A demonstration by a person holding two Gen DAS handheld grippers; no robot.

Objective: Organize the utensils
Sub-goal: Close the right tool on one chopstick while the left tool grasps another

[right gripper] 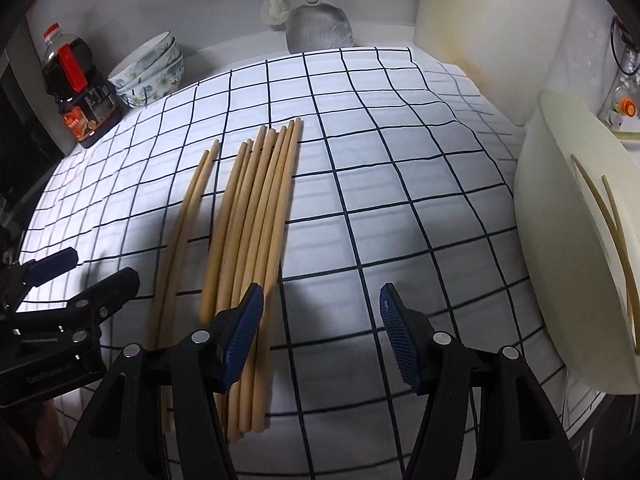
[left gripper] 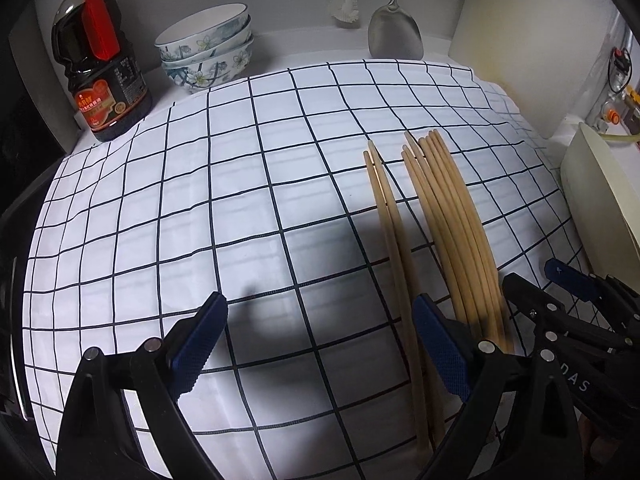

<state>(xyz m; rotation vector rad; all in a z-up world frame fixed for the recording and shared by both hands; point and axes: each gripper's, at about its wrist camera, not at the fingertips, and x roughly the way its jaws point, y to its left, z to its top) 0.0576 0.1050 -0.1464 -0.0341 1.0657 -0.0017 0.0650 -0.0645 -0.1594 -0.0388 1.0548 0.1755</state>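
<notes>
Looking along the left gripper (left gripper: 320,344), its jaws stand wide and hold nothing; the blue pads hang over the checked cloth (left gripper: 200,184), and the wooden chopsticks (left gripper: 448,232) lie just beside the right-hand pad, a loose pair (left gripper: 386,216) a little apart from the bigger bundle. I judge that the step in hand is the approach to pick up chopsticks, with no grip made yet. At the back stand a dark sauce bottle (left gripper: 100,76) with a red cap, a stack of flowered bowls (left gripper: 208,52), a white brush (left gripper: 344,6) and a metal spatula (left gripper: 394,36) leaning on the wall. From the right wrist view, the right gripper (right gripper: 320,332) is also open, about half wide, and empty; its left pad is over the thick ends of the bundle (right gripper: 260,216), while the cloth between the jaws is bare. A cream container (right gripper: 568,248) at the right edge already has two chopsticks (right gripper: 608,216) inside, so it seems to be the goal. The next move probably needs the right gripper to shift toward the bundle, so a few sticks come between the pads, then to close gently, because round sticks can roll or slip away.
</notes>
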